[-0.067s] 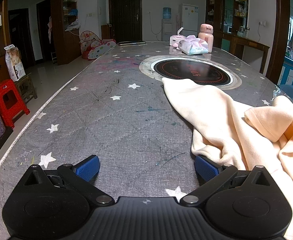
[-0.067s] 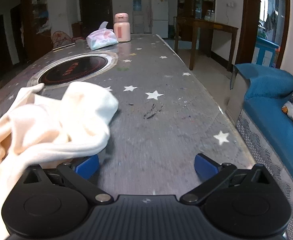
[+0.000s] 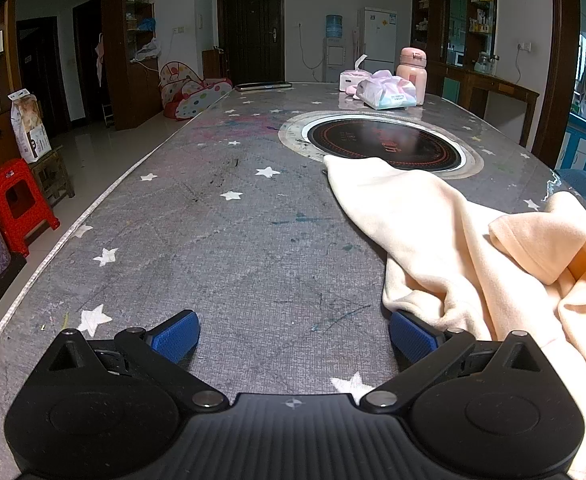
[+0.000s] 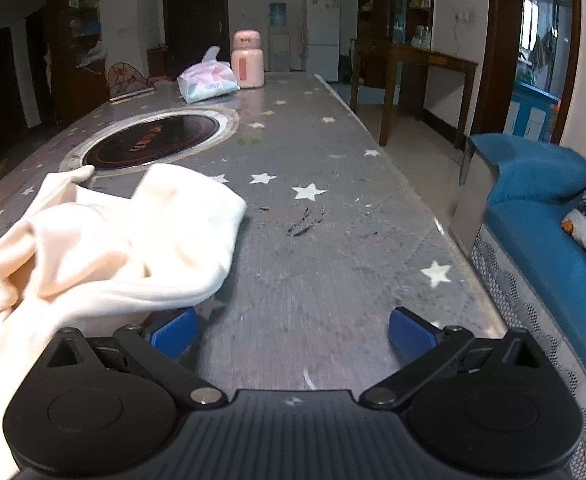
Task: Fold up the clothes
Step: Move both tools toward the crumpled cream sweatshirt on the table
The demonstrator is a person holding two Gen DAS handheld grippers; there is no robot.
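Both grippers are sitting low over the table (image 3: 221, 264), jaws spread wide, nothing between them.

Left gripper (image 3: 294, 336): its right finger (image 3: 411, 338) is touching or sitting just under the near edge of the cream garment (image 3: 433, 232); I cannot tell which. Its left finger is over bare tabletop.

Right gripper (image 4: 293, 332): its left finger (image 4: 173, 332) is partly tucked under the cloth's drooping edge (image 4: 133, 248); its right finger is over bare table, near the sofa-side edge.

The garment is lying crumpled between the 2 grippers. 1 long flat part is reaching toward the round cooktop (image 3: 385, 144), its tip just overlapping the metal ring. 1 bunched fold is standing up on the sofa side. No clean fold lines are showing, so it is not lying folded now.

Change against the frames a moment earlier: basically none. Cloth outline, finger spread and framing are matching in both views. Slight blur on the right-hand view's tabletop, so that hand may be drifting a little.

Judgement: this is fitting either a reach for the near hem or a release of it; the frames are not settling which. Risk: with 1 finger under the cloth on each side, closing now is likely pinching a single layer at the edge, not a clean corner.
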